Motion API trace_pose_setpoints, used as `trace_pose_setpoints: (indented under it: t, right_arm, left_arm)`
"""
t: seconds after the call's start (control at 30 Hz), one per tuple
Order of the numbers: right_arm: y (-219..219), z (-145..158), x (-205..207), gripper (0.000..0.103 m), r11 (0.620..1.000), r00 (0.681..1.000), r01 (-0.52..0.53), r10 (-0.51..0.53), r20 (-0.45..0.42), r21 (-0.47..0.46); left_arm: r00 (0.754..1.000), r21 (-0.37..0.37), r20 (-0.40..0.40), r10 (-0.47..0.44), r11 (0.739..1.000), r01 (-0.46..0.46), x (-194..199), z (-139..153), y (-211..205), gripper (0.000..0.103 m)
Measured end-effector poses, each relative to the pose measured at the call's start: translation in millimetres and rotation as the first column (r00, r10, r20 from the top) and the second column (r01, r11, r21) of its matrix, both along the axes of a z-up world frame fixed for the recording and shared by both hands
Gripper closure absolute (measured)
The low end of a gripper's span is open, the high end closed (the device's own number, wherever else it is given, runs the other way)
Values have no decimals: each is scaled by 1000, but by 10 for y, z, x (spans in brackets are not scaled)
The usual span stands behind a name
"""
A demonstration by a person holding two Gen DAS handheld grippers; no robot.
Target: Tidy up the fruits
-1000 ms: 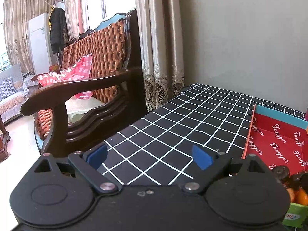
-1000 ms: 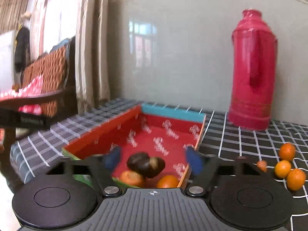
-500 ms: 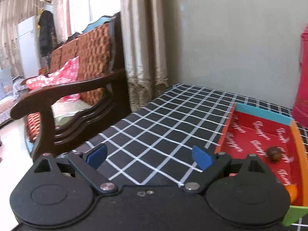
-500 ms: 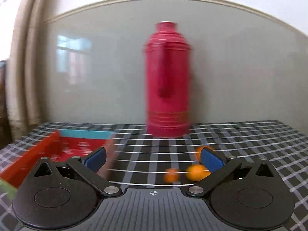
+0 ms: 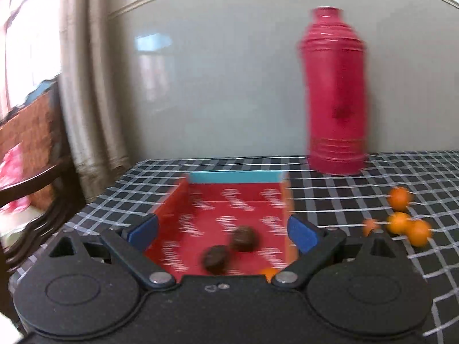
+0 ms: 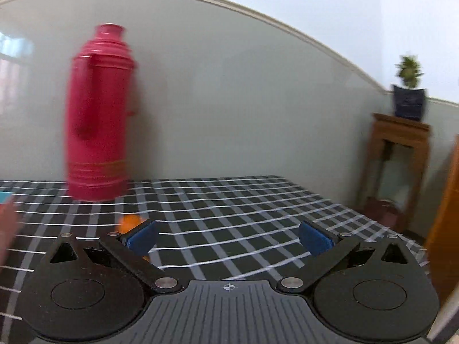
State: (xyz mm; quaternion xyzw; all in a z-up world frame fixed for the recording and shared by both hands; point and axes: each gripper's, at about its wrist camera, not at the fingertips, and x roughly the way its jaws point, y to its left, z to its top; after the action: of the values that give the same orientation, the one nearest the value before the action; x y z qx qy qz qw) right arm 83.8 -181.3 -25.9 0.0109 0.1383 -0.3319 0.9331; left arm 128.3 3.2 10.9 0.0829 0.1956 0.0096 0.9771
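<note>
A red cardboard tray [image 5: 206, 200] with a blue far wall lies on the checked tablecloth, straight ahead in the left wrist view. Two dark brown fruits [image 5: 243, 238] [image 5: 215, 259] lie in it, and an orange fruit [image 5: 269, 272] peeks out at its near right corner. My left gripper [image 5: 222, 233] is open over the tray's near end, holding nothing. Several small oranges [image 5: 401, 223] sit on the cloth right of the tray. My right gripper [image 6: 228, 236] is open over bare cloth; an orange [image 6: 130, 222] shows just behind its left finger.
A tall red thermos [image 5: 334, 94] [image 6: 97, 114] stands at the back of the table against the grey wall. A wooden chair [image 5: 31, 154] and curtain are off the table's left side. A wooden stand with a potted plant [image 6: 407, 91] is to the right.
Both views have swung to the right. The left view went from the chair and table edge to facing the tray. The right view left the tray and now faces the thermos and bare cloth, jaws wider.
</note>
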Motion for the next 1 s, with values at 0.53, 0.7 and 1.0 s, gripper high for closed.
trace_pose_setpoints:
  t: [0.53,0.7,1.0]
  right_arm:
    - [-354,63,-474,0,937,954,298,-285,96,-184]
    - [-481,116,-508,0,951,961,273,-262,90,-148]
    - [-518,143,-530,0,970,974,215,-205,92,-116]
  left_arm:
    - [952,87,-140,-274,954,288,446,-483,-1135,37]
    - [942,64,-171,-290,951,304,589,-588,-1234,41]
    - [909,27,-242,-339,934,355,698,-705,-1420,90]
